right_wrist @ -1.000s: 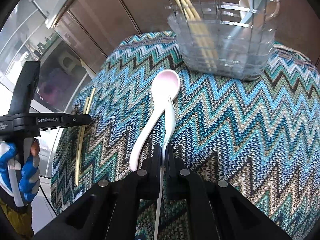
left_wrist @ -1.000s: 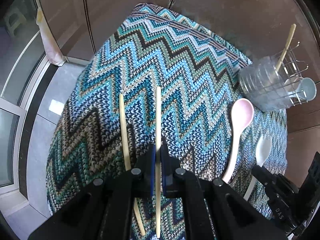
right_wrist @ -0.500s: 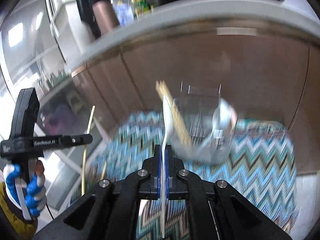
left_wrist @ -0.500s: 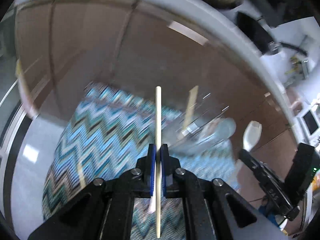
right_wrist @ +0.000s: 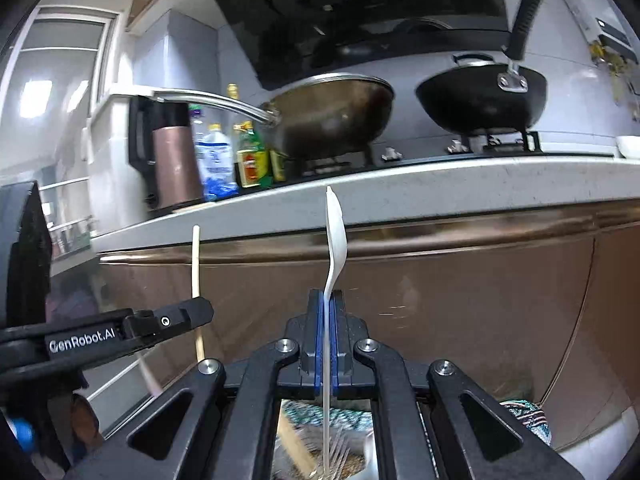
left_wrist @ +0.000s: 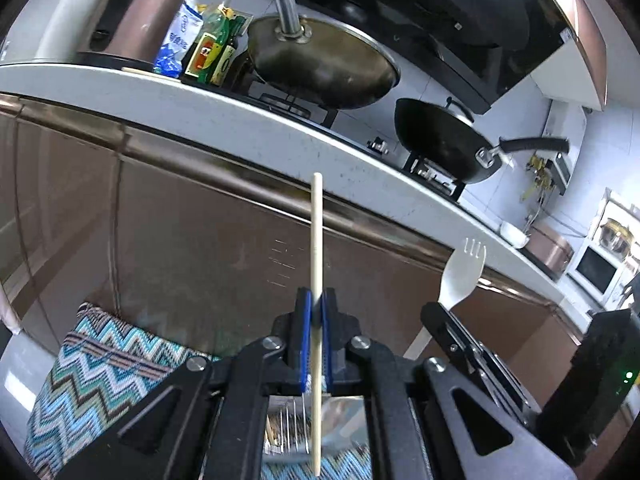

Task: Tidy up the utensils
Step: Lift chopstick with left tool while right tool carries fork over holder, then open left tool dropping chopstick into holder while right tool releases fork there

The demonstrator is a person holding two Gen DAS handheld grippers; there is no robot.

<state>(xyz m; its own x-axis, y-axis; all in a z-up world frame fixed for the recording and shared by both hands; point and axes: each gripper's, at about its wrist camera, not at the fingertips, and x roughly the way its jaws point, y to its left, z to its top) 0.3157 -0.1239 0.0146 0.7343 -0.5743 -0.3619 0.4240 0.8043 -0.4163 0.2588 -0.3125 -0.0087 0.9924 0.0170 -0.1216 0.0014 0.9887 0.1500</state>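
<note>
Open air ahead of both fingers (cabinet fronts (left_wrist: 200, 248) and countertop edge (right_wrist: 460, 184) block farther on).

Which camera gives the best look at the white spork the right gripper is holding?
The left wrist view. There the white spork faces the camera, so its tines and bowl show above the right gripper. In the right wrist view it is seen edge-on, a thin curved strip between closed jaws.

White lettering "GenRobot.AI" runs along the black side of the left tongs (right_wrist: 200, 314), seen from the right wrist view. The labels on the bottles (right_wrist: 250, 160) on the table are too blurred to read.
</note>
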